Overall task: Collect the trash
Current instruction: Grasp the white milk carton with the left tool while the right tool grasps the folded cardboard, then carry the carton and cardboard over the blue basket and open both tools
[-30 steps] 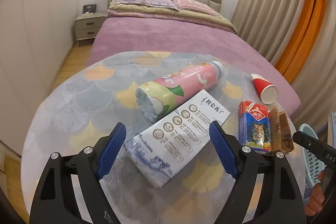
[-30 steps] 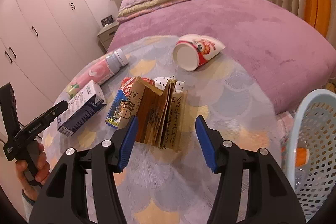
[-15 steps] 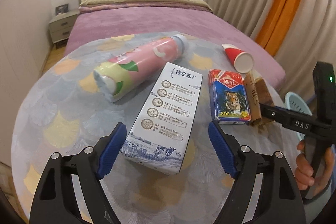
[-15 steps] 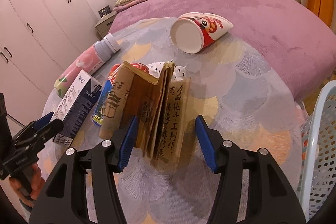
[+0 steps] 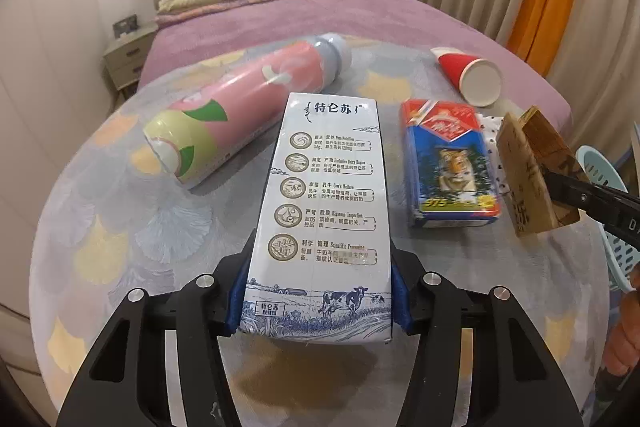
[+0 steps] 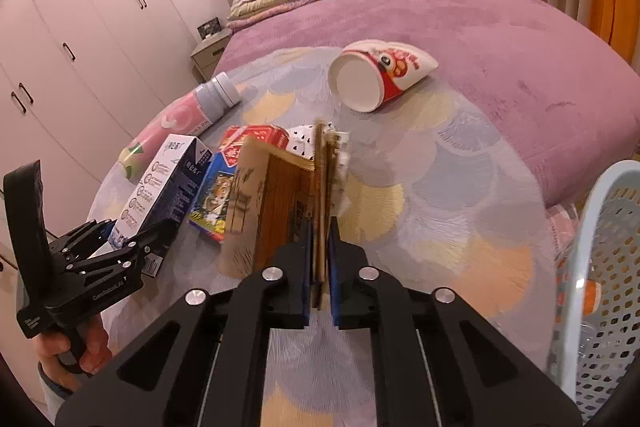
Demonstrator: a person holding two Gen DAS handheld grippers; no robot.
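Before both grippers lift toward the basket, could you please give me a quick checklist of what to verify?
1. Left gripper around milk carton: ok, jaws closing with the carton between them.
2. Right gripper clamped on brown paper packet: ok.
3. Packet held whole: not ok, loose flaps splay open.
4. Basket within view: ok, right of table.
5. Room in basket: cannot tell.
6. Pink bottle clear of carton: cannot tell.

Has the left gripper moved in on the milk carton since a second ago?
Yes. The left gripper has advanced toward the bed, and its jaws are closing, pads now against both sides of the milk carton on the table.
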